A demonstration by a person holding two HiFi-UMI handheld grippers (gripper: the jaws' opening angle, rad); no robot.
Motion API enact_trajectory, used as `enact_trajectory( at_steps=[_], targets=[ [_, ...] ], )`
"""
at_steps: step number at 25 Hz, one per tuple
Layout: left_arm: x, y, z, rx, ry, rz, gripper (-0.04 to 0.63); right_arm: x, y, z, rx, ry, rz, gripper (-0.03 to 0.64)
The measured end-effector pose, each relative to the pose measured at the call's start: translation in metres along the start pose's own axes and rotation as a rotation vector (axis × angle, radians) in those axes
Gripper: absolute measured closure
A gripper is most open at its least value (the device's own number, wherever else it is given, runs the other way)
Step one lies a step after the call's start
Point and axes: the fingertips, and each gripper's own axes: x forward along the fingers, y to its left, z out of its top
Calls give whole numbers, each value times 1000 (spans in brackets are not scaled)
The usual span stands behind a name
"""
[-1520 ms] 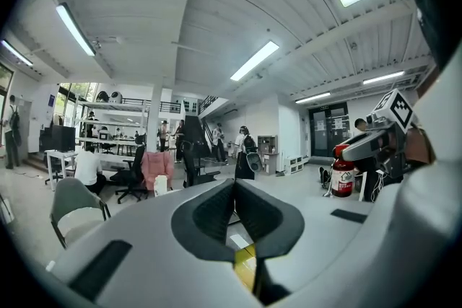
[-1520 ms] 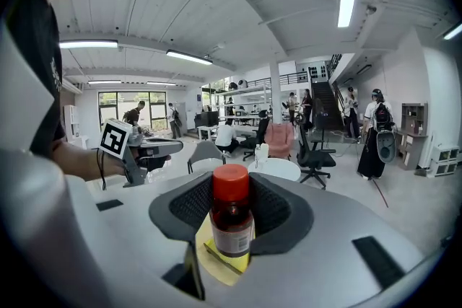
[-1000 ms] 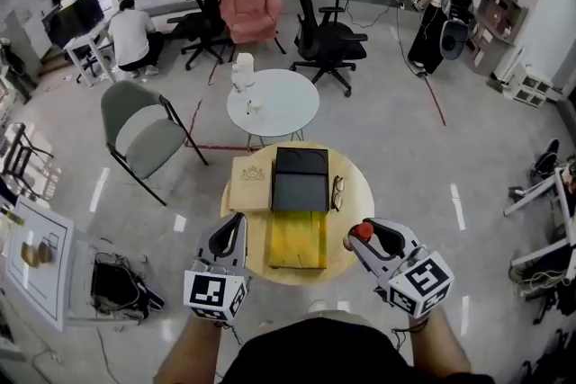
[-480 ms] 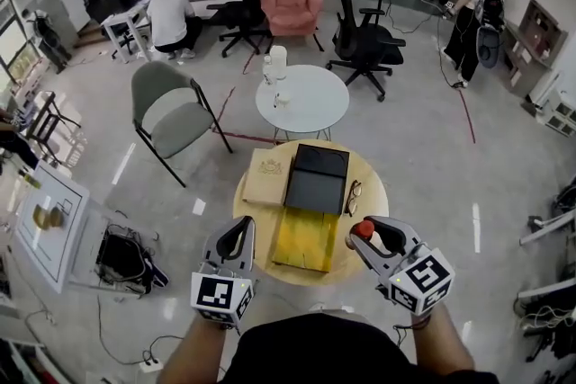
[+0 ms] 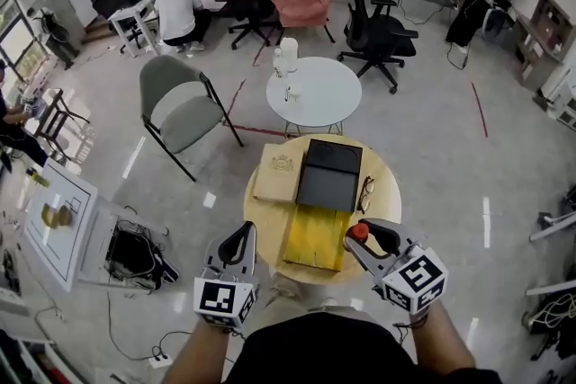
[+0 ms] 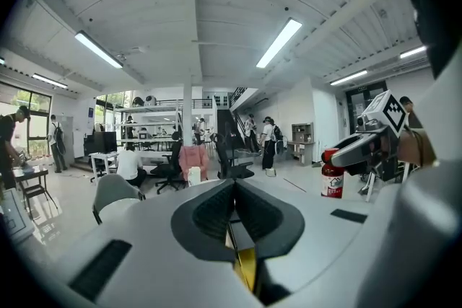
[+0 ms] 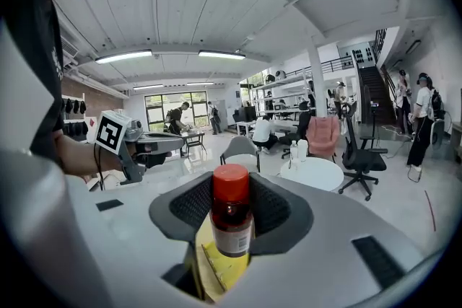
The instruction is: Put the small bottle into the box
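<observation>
- the right gripper (image 5: 356, 240) has its fingers pinching a small clear bottle with a red cap and pale label (image 7: 231, 216). the bottle is upright, its cap standing above the fingertips.
- the left gripper (image 5: 240, 240) has its fingers pressed together with nothing between them, by the near-left rim of the round wooden surface (image 5: 385, 209).
- over the last second the bottle has drifted inward from the surface's rim. the yellow rectangular tray-like box (image 5: 315, 238) now lies just left of the right fingers, where a clear gap showed before.
- beyond the fingers lie a black two-part box (image 5: 328, 175), a flat tan box (image 5: 277, 174) and a pair of glasses (image 5: 364, 193).
- the bottle is in no box yet. which box is meant i cannot tell, but the carry looks under way, with lowering and release still to do.
</observation>
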Motion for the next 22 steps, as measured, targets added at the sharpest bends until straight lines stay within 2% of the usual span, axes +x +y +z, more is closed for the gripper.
enact_trajectory(
  at_steps=[13, 22],
  targets=[
    [57, 33, 6, 37, -3, -123, 577, 59, -16, -25, 65, 75, -103, 454],
    [88, 63, 16, 44, -7, -168, 577, 96, -26, -42, 88, 152, -140, 454]
  ],
)
